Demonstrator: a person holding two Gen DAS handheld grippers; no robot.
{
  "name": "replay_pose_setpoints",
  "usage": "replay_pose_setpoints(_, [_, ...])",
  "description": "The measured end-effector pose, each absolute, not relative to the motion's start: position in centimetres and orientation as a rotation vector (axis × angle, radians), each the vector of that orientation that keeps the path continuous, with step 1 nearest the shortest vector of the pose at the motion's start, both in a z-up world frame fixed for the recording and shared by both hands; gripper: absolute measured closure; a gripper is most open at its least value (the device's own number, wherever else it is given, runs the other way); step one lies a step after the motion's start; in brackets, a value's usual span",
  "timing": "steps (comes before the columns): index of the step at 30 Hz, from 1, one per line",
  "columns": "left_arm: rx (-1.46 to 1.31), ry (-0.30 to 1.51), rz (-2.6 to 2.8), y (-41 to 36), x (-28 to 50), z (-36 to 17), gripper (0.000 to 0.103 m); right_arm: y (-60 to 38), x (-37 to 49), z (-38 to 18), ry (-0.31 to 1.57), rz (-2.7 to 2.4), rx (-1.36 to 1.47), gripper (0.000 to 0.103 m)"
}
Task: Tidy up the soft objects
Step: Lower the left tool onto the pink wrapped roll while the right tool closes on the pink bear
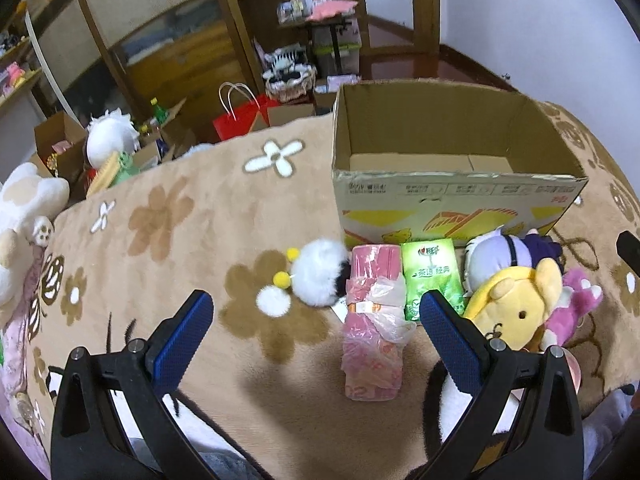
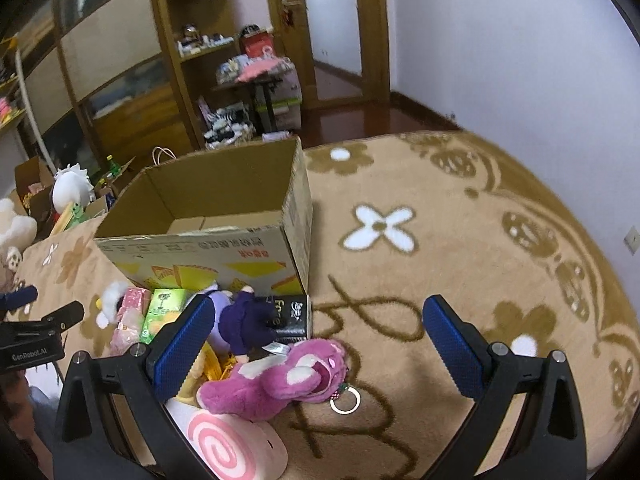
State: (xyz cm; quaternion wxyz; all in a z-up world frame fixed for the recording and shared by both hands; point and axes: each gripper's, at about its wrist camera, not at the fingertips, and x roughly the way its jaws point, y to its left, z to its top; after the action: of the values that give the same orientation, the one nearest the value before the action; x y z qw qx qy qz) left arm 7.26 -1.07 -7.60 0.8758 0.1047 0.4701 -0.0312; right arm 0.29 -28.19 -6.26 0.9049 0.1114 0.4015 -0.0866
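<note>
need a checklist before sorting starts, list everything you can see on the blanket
cardboard box: 1, brown with yellow print, open, far side of blanket
blanket: 1, tan with flower pattern, under everything
white pompom toy: 1, white with yellow balls, left of the row
pink packet: 1, pink, plastic-wrapped, before the box
green tissue pack: 1, green, right of pink packet
purple-clothed doll: 1, against box front
yellow plush: 1, yellow, right of tissue pack
pink bear plush: 1, magenta, with keyring
swirl roll plush: 1, pink-white, nearest
left hand-held gripper: open
right hand-held gripper: open
</note>
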Motion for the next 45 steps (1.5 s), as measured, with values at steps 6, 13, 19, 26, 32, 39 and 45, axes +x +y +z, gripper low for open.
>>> replay_pose_setpoints(6, [0.214,1.057,-0.058,-1.3,8.6,-9.6,0.001,-29.1,1.3,-8.4,0.905,-0.194,0.294,0.000])
replay_pose_setpoints(13, [0.202,1.122,-0.054,-1.5,9.7,-11.7,0.001,-29.5,2.0,-10.3,0.988,-0.192,0.342,0.000])
replay_pose_setpoints(19, [0.205,1.170,-0.068,-1.9,10.2,-13.2,0.001,-29.4,2.4,-11.5,1.043,-0.187,0.359,0.000])
replay_pose_setpoints(26, [0.215,1.213,-0.091,-2.5,10.6,-14.6,0.001,-29.4,2.8,-13.0,1.105,-0.177,0.374,0.002])
replay_pose_setpoints(32, [0.229,1.244,-0.104,-2.8,11.0,-15.8,0.001,-29.3,3.4,-14.1,1.152,-0.140,0.393,0.019])
replay_pose_setpoints(39, [0.178,1.279,-0.106,-2.4,11.4,-16.5,0.002,-28.9,3.8,-14.7,1.167,-0.080,0.435,0.036])
replay_pose_setpoints(45, [0.125,1.307,-0.130,-1.8,11.5,-17.1,0.015,-28.5,3.6,-14.6,1.166,-0.063,0.431,0.042])
